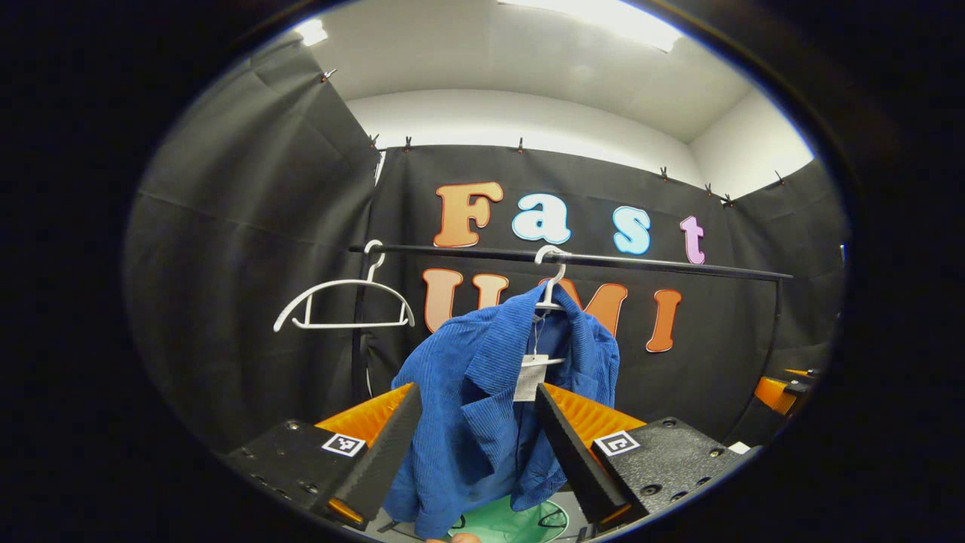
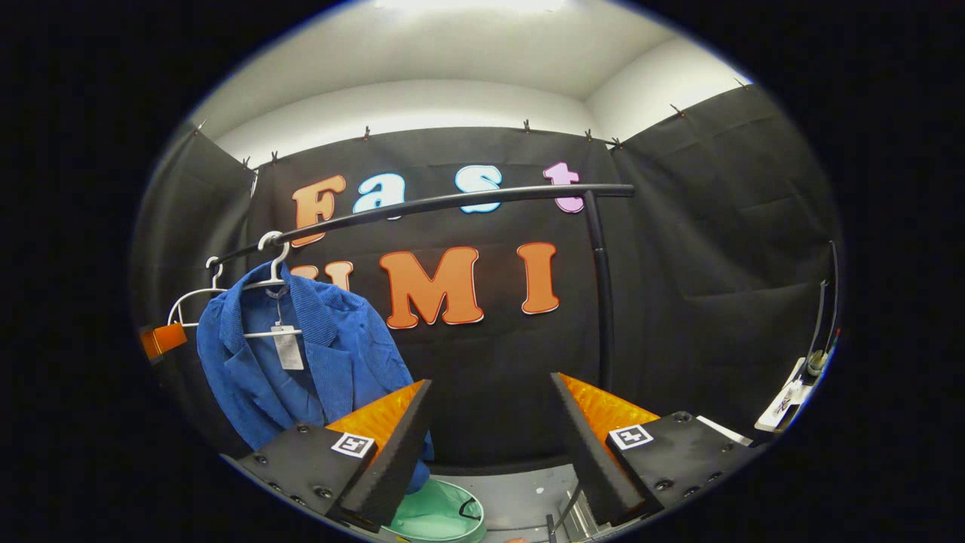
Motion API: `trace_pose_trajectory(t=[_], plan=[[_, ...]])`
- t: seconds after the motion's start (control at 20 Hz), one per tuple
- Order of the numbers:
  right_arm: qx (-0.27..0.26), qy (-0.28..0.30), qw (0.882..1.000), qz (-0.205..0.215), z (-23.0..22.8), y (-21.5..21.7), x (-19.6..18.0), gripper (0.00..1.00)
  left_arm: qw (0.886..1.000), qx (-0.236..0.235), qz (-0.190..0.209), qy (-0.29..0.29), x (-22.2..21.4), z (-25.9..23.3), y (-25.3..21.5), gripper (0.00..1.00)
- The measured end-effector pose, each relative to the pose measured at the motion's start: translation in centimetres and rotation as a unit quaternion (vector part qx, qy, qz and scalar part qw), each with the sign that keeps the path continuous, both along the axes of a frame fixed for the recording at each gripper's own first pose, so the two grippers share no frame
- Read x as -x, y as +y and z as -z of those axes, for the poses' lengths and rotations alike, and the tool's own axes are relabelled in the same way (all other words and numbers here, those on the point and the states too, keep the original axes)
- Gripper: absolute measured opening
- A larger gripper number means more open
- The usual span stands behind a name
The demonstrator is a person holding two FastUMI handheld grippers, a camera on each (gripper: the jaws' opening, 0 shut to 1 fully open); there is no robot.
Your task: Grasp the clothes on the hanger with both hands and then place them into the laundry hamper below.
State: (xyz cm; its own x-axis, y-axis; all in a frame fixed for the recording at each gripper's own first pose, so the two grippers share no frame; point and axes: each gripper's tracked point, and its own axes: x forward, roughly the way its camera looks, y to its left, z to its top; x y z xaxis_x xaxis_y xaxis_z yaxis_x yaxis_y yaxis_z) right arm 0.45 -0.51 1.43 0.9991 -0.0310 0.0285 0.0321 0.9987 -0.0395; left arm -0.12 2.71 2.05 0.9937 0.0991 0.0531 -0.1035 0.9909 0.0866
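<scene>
Left gripper view: the left gripper has its jaws spread wide, gripping nothing; the blue jacket hangs between and beyond the fingers at 12 o'clock, on a white hanger hooked over the black rail. An empty hanger sits at 10 o'clock. The green hamper shows at 6 o'clock.

Right gripper view: the right gripper is likewise released and empty. The jacket hangs at 9 o'clock, the hamper at 6 o'clock.

A ribbed blue jacket with a white tag hangs on a white hanger from a black rail; below sits a pale green hamper.
</scene>
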Motion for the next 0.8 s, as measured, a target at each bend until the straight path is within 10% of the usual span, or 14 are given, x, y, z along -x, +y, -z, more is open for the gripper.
trace_pose_trajectory(t=[0.8], plan=[[-0.008,0.048,0.992,-0.115,4.2,11.7,-5.2,0.98,0.997,0.029,-0.012,0.074,-1.6,6.0,1.2,0.95]])
